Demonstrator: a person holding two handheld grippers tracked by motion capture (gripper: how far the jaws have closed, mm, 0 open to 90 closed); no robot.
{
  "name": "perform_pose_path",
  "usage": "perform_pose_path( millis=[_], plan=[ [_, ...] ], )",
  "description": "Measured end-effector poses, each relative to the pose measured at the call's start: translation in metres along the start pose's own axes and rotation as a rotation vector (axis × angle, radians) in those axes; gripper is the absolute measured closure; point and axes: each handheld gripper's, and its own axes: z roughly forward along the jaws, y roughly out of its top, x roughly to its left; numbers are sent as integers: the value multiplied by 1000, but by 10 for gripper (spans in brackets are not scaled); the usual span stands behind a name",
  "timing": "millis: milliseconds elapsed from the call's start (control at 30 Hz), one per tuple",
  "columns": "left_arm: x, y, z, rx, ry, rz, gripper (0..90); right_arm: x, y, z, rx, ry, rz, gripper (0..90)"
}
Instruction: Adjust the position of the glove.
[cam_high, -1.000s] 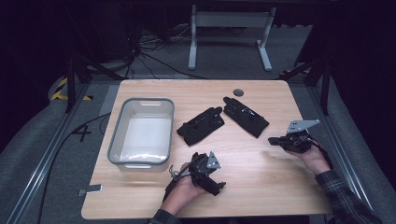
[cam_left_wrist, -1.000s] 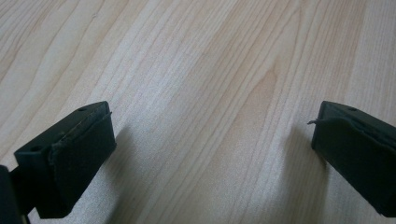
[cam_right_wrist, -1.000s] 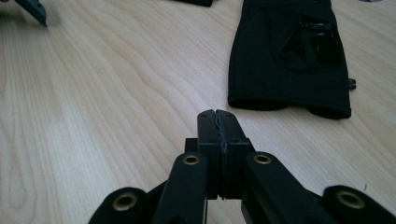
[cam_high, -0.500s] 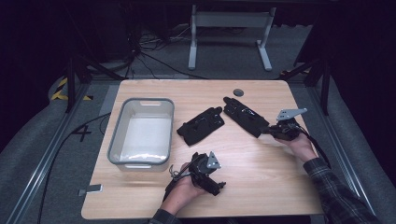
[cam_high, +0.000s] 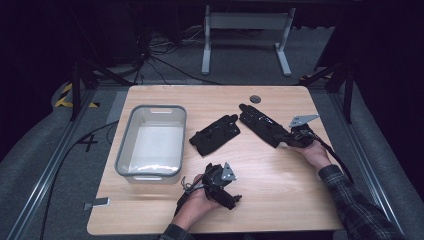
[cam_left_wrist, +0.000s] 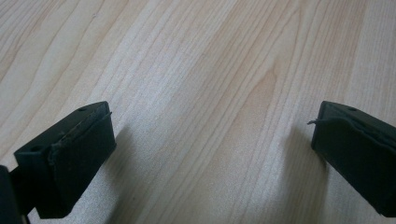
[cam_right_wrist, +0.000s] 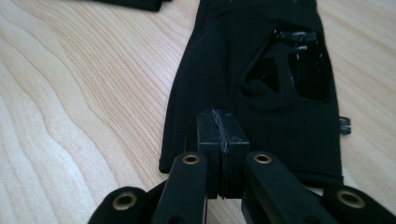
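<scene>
Wooden table (cam_high: 280, 200) on a dark, cable-strewn floor, with a grey bin (cam_high: 127, 145) at its left. Two black gloves lie mid-table; the right glove (cam_high: 262, 125) runs diagonally, its far end pointing up-left and its cuff end toward the right gripper (cam_high: 292, 139), the nearer hand. In the right gripper view this glove (cam_right_wrist: 261, 79) lies straight ahead, long axis along the jaws, which are pressed together with nothing between them, tips at the cuff edge; contact cannot be confirmed. Left glove (cam_high: 216, 134) lies beside it. Left gripper (cam_left_wrist: 210, 144) rests apart, jaws spread wide over bare wood.
</scene>
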Motion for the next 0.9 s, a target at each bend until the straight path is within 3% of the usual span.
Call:
perform_pose_path(
  millis=[400, 900],
  plan=[
    [0, 0, 0, 0, 0, 1, 0, 6, -3, -4, 35, 12, -20, 899],
    [0, 0, 0, 0, 0, 0, 0, 24, -19, -24, 67, 61, -37, 899]
  ],
)
